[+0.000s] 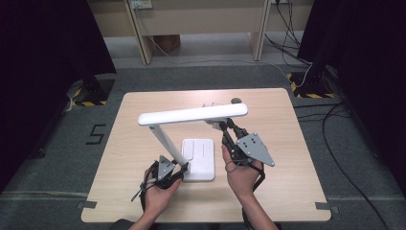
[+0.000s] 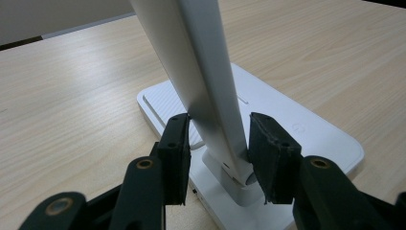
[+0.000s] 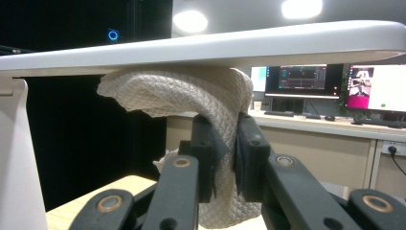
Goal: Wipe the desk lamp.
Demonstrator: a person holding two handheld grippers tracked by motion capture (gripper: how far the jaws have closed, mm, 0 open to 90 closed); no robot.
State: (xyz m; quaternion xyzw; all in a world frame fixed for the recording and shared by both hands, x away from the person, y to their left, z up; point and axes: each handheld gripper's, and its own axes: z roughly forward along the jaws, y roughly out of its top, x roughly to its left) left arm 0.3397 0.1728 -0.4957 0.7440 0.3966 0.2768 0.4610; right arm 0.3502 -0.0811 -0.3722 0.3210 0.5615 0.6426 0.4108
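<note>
A white desk lamp stands mid-table on its flat base point(image 1: 203, 153) point(image 2: 306, 129). Its stem point(image 1: 165, 141) point(image 2: 201, 62) leans up to the left and carries a long level head point(image 1: 191, 115) point(image 3: 239, 45). My left gripper point(image 1: 179, 171) point(image 2: 218, 139) is low on the stem just above the base, a pad touching each side. My right gripper point(image 1: 225, 123) point(image 3: 229, 129) reaches up under the head's right half, shut on a white quilted cloth point(image 3: 191, 91) point(image 1: 213, 122). The cloth is pressed against the head's underside.
The light wooden table point(image 1: 134, 191) has bare room to the left and right of the lamp. A small dark object point(image 1: 235, 100) lies near the far edge behind the lamp head. Cables point(image 1: 335, 143) trail over the grey floor to the right.
</note>
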